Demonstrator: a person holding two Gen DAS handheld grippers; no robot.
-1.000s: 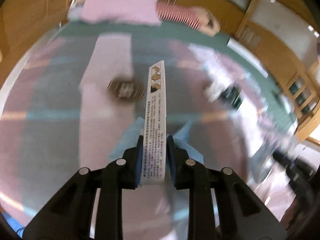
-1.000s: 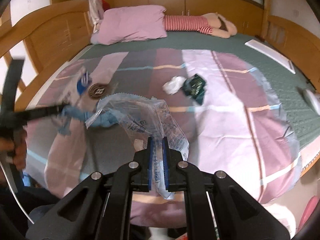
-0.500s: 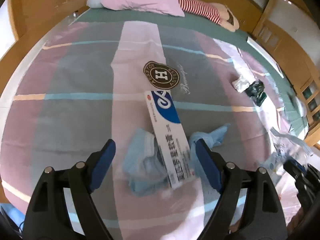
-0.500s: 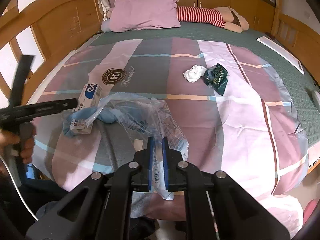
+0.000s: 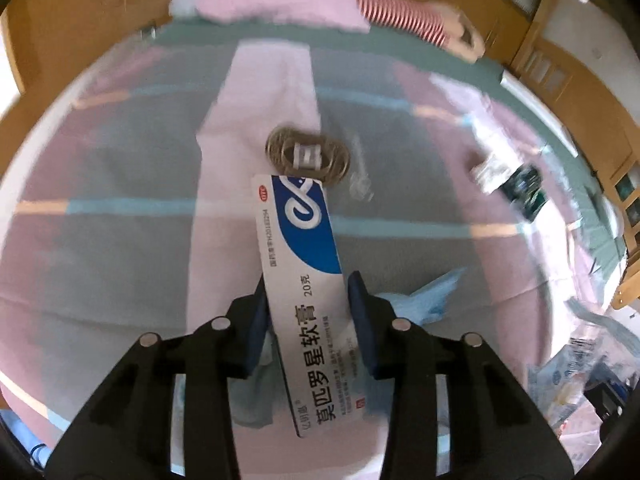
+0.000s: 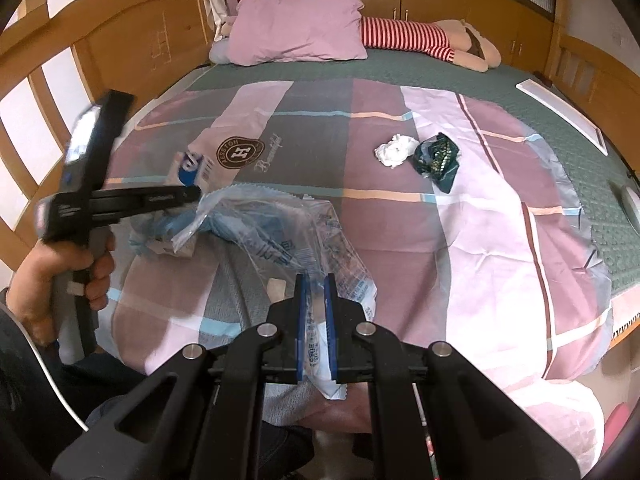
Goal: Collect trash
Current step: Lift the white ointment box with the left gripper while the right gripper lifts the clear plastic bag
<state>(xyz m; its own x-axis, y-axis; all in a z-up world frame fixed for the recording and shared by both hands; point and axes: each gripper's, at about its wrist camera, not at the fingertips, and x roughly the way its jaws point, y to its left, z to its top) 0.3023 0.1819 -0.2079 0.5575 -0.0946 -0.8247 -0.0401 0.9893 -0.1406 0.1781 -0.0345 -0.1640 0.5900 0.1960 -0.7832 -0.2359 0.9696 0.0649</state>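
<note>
- Now, left wrist view: your left gripper (image 5: pixel 306 312) has its fingers either side of the ointment box (image 5: pixel 308 280), seemingly touching its long edges; a firm grip can't be confirmed. It's light, stiff card over the bedspread (image 5: pixel 120 220), blue cloth (image 5: pixel 424 300) beneath.
- Right wrist view: your right gripper (image 6: pixel 316 316) is pinched onto the clear plastic bag (image 6: pixel 280 236), thin and slippery. White tissue (image 6: pixel 394 150) and dark wrapper (image 6: pixel 436 160) wait farther off, nothing blocking them.

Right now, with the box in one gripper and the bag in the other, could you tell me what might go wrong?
The left gripper grips the ointment box only by its edges, so it may twist or slip. The blue cloth beneath could snag and lift too. The clear plastic bag in the right gripper sags half-closed, so the box may miss its mouth.
</note>
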